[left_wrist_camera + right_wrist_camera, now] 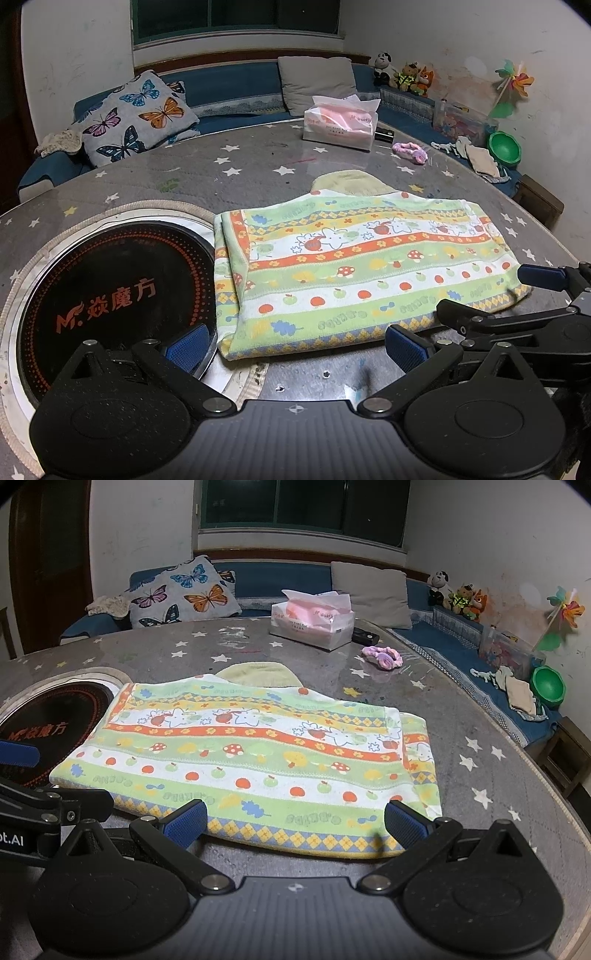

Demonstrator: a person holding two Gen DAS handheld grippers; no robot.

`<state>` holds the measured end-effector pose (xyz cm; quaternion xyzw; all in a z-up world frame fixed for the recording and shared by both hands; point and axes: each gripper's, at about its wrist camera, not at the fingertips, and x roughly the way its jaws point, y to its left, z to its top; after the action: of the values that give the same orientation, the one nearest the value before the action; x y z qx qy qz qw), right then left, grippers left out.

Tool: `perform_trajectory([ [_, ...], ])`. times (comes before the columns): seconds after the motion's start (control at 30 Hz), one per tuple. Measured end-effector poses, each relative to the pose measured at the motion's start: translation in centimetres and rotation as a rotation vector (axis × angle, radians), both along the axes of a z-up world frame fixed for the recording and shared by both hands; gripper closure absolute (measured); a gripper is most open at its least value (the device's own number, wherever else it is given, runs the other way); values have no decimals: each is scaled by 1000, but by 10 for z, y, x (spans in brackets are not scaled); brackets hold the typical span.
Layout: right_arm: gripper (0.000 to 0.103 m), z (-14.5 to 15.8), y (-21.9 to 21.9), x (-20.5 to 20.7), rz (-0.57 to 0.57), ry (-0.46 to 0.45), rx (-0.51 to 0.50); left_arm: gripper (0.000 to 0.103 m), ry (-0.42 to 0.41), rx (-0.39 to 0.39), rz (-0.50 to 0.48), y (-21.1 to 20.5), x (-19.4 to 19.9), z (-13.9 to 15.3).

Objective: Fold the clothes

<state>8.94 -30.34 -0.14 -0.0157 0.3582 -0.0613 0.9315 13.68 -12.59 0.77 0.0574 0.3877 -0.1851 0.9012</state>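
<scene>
A folded, striped cloth [354,273] with apples, mushrooms and cartoon animals lies flat on the round grey star-patterned table [258,166]. In the right wrist view the same cloth [251,760] spreads across the middle. My left gripper [295,347] is open just in front of the cloth's near left corner, holding nothing. My right gripper [295,823] is open too, its blue pads at the cloth's near edge without pinching it. The right gripper's fingers [543,277] show at the cloth's right end. A pale yellow-green piece [351,181] peeks out behind the cloth.
A black induction hob [114,295] is set into the table left of the cloth. Behind it are a tissue pack [340,123], a small dark box [384,133] and a purple scrunchie [410,150]. A blue bench with cushions and toys rings the far side.
</scene>
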Motion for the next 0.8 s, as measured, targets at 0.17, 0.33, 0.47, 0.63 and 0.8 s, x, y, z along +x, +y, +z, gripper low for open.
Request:
perform_trajectory([
  [0.17, 0, 1, 1, -1, -1, -1, 3, 0, -4, 0, 1, 0, -1, 1],
  [0.33, 0, 1, 0, -2, -3, -3, 7, 0, -9, -1, 5, 2, -3, 2],
  [0.47, 0, 0, 1, -4, 0, -2, 9, 0, -11, -2, 7, 3, -5, 3],
  [0.63, 0, -2, 1, -7, -2, 3, 17, 0, -7, 3, 6, 3, -9, 2],
  [0.8, 0, -2, 2, -9, -3, 5, 18, 0, -9, 1, 2, 3, -11, 2],
])
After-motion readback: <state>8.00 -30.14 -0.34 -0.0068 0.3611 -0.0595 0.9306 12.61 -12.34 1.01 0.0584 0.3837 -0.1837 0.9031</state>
